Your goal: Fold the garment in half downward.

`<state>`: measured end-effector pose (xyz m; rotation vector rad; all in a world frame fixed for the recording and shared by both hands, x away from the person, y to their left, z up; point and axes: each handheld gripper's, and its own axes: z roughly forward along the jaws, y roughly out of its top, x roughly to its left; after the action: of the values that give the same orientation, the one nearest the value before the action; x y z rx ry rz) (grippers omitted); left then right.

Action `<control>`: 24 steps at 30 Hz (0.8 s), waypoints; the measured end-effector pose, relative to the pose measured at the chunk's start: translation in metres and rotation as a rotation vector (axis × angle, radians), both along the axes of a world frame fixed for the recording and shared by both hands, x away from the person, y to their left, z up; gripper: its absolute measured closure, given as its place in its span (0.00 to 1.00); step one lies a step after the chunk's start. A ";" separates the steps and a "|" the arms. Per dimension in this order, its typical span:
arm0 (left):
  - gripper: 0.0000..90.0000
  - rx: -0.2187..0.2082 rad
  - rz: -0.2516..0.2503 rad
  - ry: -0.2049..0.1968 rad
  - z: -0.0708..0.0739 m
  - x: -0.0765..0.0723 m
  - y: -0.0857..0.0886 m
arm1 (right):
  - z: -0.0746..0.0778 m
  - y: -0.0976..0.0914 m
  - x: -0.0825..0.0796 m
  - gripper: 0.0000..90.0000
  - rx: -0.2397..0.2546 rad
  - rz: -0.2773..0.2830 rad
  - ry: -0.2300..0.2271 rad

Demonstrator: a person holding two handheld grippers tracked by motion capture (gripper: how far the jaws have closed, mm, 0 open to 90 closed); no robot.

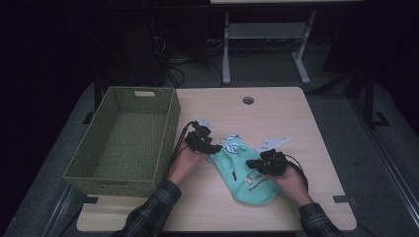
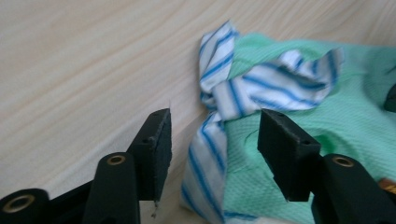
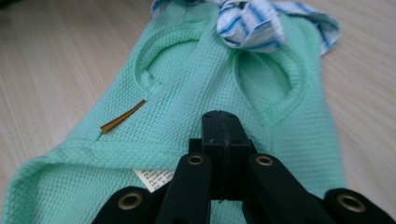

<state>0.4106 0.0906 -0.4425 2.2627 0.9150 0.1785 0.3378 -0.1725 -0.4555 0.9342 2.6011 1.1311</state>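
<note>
Green garment [image 1: 247,175] on pale wooden table [image 1: 296,113], dark room

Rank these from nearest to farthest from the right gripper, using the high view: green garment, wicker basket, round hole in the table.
1. Green garment: directly under the right gripper.
2. Round hole: beyond it, near the table's far edge.
3. Wicker basket: far left side.

The green garment [image 3: 196,93] is matt waffle-knit cloth with a smooth striped woven collar [image 2: 261,88], the tabletop [image 2: 84,60] pale matt wood grain, the basket [image 1: 123,138] rough woven wicker.
</note>
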 end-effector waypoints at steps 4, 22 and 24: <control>0.46 0.013 -0.004 0.014 -0.009 0.002 -0.003 | -0.005 0.006 0.001 1.00 -0.022 0.011 0.007; 0.91 0.038 -0.074 0.022 -0.017 -0.001 -0.008 | -0.011 0.008 0.001 1.00 -0.052 0.014 0.023; 0.93 0.036 -0.077 0.028 -0.016 -0.001 -0.007 | -0.011 0.008 0.001 1.00 -0.053 0.015 0.024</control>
<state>0.4096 0.0832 -0.4589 2.3346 0.8437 0.1295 0.3391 -0.1645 -0.4667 0.9247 2.6477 1.0557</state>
